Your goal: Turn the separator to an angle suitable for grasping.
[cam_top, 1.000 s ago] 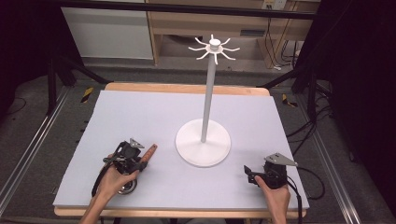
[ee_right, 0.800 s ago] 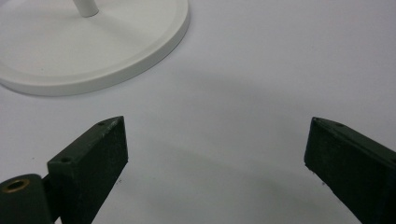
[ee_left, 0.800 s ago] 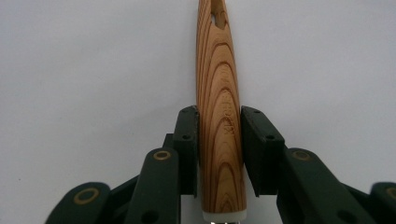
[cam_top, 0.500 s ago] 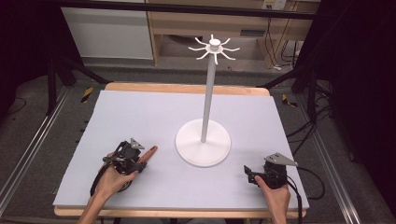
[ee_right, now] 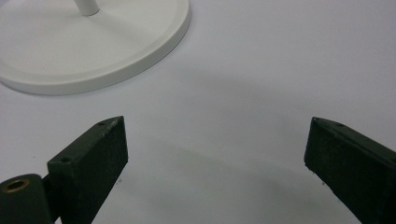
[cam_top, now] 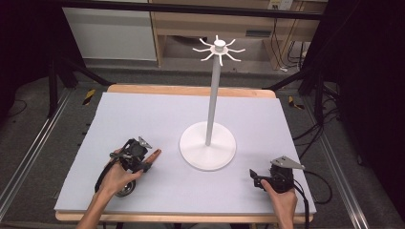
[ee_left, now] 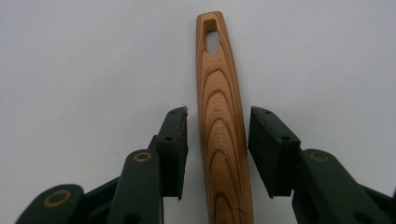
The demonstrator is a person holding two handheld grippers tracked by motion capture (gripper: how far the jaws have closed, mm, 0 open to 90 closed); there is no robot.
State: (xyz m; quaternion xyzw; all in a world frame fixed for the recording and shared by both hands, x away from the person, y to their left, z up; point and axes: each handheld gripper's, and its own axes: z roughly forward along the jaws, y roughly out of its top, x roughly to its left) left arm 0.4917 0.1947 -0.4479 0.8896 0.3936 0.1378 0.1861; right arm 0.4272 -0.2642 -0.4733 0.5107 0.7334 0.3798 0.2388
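Right now the wooden handle (ee_left: pixel 219 126) lies flat on the pale counter (cam_top: pixel 143 114), in front of the person's left hand (cam_top: pixel 114 177) and left of the white stand (cam_top: pixel 208 143). In the left gripper view it runs straight up between the two black jaws, its far end pierced by a small slot. The left gripper (ee_left: pixel 217 140) is opening: a narrow gap shows on each side of the wood, so the pads are not pressing on it. From the high view, the reddish tip of the handle pokes out past the left gripper toward the stand's round base; what sits at the handle's near end is hidden under the hand, possibly a small dark wheel, though I cannot tell for sure.

Over on the other side, the right gripper (ee_right: pixel 215 163) sits low near the front right corner of the counter, held by the right hand (cam_top: pixel 282 198). Its jaws stand wide apart with only bare counter between them. The stand's base lies ahead of them and well apart from the pads.
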